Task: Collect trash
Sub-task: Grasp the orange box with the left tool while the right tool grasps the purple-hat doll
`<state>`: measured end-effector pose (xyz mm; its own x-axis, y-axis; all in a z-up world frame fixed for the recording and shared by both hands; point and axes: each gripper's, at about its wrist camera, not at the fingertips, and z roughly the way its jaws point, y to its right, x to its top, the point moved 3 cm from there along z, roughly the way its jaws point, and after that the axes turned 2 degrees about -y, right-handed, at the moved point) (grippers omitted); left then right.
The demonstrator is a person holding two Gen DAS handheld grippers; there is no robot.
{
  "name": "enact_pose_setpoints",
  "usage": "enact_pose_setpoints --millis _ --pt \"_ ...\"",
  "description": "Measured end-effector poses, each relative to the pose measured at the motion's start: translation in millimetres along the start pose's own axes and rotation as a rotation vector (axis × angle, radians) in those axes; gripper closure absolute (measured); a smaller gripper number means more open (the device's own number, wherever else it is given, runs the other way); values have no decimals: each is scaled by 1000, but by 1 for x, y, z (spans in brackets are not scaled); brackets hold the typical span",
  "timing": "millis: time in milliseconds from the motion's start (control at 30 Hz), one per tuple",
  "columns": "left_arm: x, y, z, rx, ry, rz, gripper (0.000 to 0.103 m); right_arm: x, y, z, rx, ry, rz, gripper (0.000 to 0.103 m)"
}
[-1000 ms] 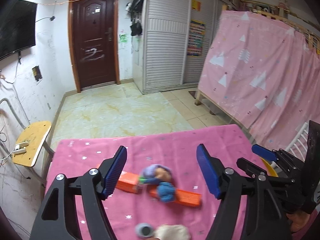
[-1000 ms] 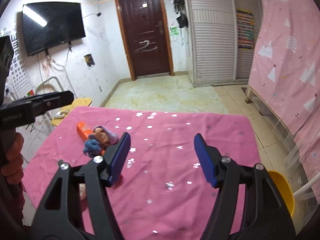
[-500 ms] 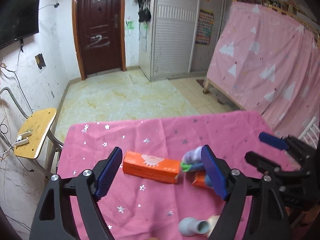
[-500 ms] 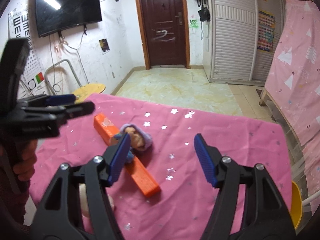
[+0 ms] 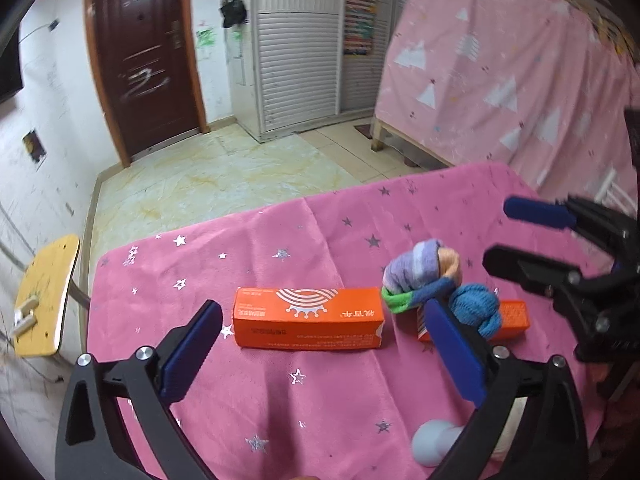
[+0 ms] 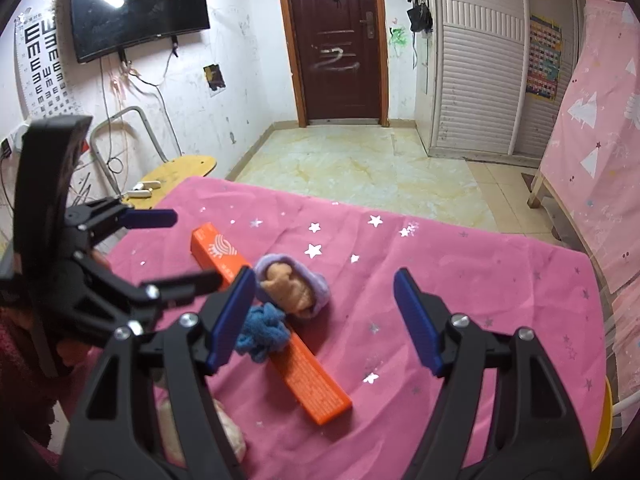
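Observation:
An orange carton (image 5: 308,317) lies on the pink star cloth (image 5: 280,240), in line with the gap of my open, empty left gripper (image 5: 320,352). A second orange carton (image 6: 308,376) lies end to end with it. A purple-and-peach sock ball (image 5: 420,268) and a blue sock ball (image 5: 476,308) rest on the cartons. My right gripper (image 6: 324,316) is open and empty, over the sock balls (image 6: 292,288). A grey bottle (image 5: 434,442) and a pale crumpled thing (image 6: 228,436) lie at the near edge.
A yellow chair (image 5: 44,292) stands off the table's left side. A yellow bin (image 6: 602,428) shows at the table's right edge. A pink curtained bed frame (image 5: 500,80) stands to the right. The tiled floor (image 5: 216,176) lies beyond the table.
My left gripper has moved left and closer, so one orange carton now sits between its fingers. My right gripper has swung left toward the sock balls.

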<state>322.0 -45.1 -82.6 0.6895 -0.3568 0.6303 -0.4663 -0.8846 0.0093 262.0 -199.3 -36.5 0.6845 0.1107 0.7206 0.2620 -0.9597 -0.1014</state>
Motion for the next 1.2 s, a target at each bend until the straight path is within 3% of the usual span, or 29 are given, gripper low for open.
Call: enact_pose_setpoints --millis 300,667,967,1033,1167,1200 --pt "2 4 24 17 -48 63 10 5 -4 13 27 -14 23 33" --pt "3 1 30 69 -35 70 10 4 -15 32 64 -43 29 31" --pt "-5 -25 30 92 -114 -15 11 7 -21 43 87 -66 24 31" --pt "-7 -28 29 76 -129 -40 27 9 -25 47 97 -72 18 31" --pt "-13 -38 25 81 -130 -61 45 12 -36 53 105 -85 -8 31" --pt "-14 -39 23 88 -126 -64 55 13 -39 55 106 -87 -11 31"
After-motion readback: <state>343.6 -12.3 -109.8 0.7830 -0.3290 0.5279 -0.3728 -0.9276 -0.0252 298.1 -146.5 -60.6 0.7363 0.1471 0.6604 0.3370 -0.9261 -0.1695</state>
